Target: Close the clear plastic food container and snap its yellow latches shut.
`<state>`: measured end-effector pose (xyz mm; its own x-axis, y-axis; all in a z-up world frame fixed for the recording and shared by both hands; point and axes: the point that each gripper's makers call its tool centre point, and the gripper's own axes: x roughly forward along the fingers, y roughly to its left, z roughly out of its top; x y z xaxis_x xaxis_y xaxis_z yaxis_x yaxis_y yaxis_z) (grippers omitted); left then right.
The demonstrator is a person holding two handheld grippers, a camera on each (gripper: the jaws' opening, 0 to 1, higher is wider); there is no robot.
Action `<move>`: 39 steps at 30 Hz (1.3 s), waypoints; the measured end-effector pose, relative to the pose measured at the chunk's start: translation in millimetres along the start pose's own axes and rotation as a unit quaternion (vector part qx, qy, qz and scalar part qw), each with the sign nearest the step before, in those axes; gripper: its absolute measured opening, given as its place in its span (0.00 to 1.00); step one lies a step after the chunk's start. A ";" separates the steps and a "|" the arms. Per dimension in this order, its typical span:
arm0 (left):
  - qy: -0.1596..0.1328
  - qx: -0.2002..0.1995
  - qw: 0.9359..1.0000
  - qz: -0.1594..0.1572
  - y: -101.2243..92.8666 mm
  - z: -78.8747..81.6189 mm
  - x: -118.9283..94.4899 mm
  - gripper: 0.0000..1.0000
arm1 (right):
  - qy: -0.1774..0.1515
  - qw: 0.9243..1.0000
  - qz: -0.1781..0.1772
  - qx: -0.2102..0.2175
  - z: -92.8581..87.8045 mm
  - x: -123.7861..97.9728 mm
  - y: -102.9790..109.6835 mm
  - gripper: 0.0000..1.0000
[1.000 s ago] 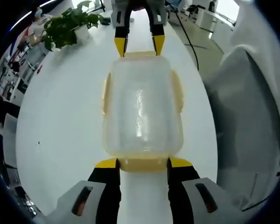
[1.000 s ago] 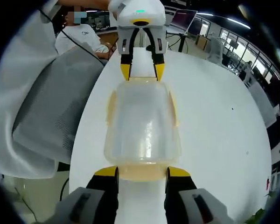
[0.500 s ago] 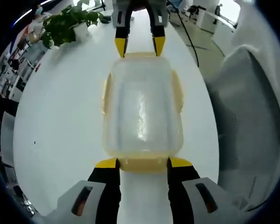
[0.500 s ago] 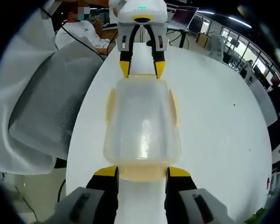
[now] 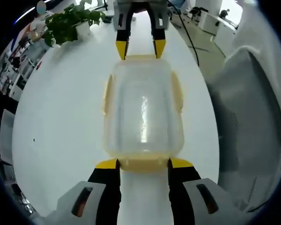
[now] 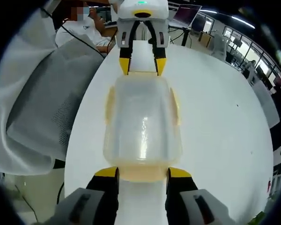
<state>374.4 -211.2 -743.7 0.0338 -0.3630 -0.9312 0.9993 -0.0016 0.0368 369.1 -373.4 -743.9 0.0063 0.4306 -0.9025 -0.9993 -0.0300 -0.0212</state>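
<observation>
A clear plastic container with its lid on lies lengthwise on the white table. Yellow latches sit on its long sides and at each end. My left gripper is open, its yellow-tipped jaws standing either side of the near end latch. At the far end the right gripper straddles the other end latch. In the right gripper view the same container runs from my open right gripper, whose jaws flank the end latch, to the left gripper.
A potted plant stands at the table's far left corner. A grey mesh chair is close to the table's edge, the same chair. A person sits behind it, and a laptop is at the back.
Both views have drifted a little. The container and the two grippers keep the same stance at its ends.
</observation>
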 end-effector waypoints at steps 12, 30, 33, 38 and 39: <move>-0.006 -0.013 1.000 0.004 -0.2 0.9 -0.2 0.38 | 0.011 1.000 -0.002 -0.001 -2.9 -0.4 0.5 0.38; -0.047 -0.095 0.994 0.008 -2.1 1.8 -14.0 0.60 | 0.006 0.999 -0.022 0.022 -4.1 -13.1 0.5 0.43; -0.064 -0.124 0.990 0.009 -3.3 4.9 -16.3 0.60 | 0.000 0.999 -0.023 0.032 -2.3 -16.4 3.2 0.39; -0.084 -0.160 0.983 0.015 -0.1 6.9 -20.0 0.62 | -0.014 0.998 -0.030 0.050 2.5 -21.5 3.4 0.38; -0.088 -0.163 0.983 0.018 0.7 7.6 -20.7 0.63 | -0.014 0.998 -0.033 0.050 2.3 -22.0 2.7 0.38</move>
<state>374.3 -210.8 -721.6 0.0955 -0.5132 -0.8530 0.9502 0.3025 -0.0756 366.2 -380.8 -723.1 0.0732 0.4532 -0.8884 -0.9953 0.0897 -0.0363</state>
